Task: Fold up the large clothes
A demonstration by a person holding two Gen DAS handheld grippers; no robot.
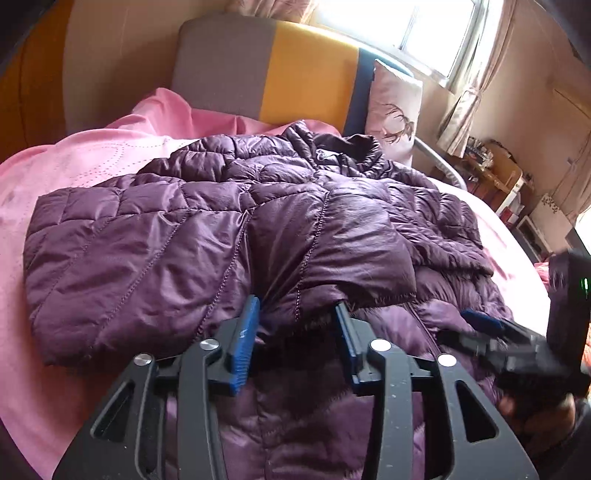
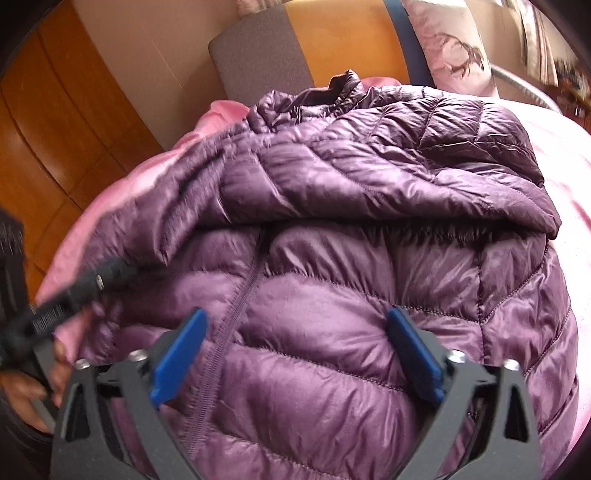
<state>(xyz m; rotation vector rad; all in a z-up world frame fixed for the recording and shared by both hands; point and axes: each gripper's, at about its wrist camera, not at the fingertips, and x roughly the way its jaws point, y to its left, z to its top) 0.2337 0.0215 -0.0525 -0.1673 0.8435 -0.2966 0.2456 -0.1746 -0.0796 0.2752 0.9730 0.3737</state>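
Across the bed's pink sheet sprawls a purple quilted down jacket, covering most of the mattress from the centre out toward 3 o'clock; its collar points to 12 o'clock, toward a headboard of grey, yellow and blue panels; one sleeve is laid over the body, its cuff ending between the blue pads of the left hand-held gripper; at 1 o'clock a pale pillow leans on the headboard, below a bright window with curtains; the jacket's zipper runs down the front, seen from the right wrist; the left hand-held gripper is spread partway, the cuff sitting in its gap, though I cannot tell whether the pads press it; the right hand-held gripper stands wide open above the jacket's front, gripping nothing.
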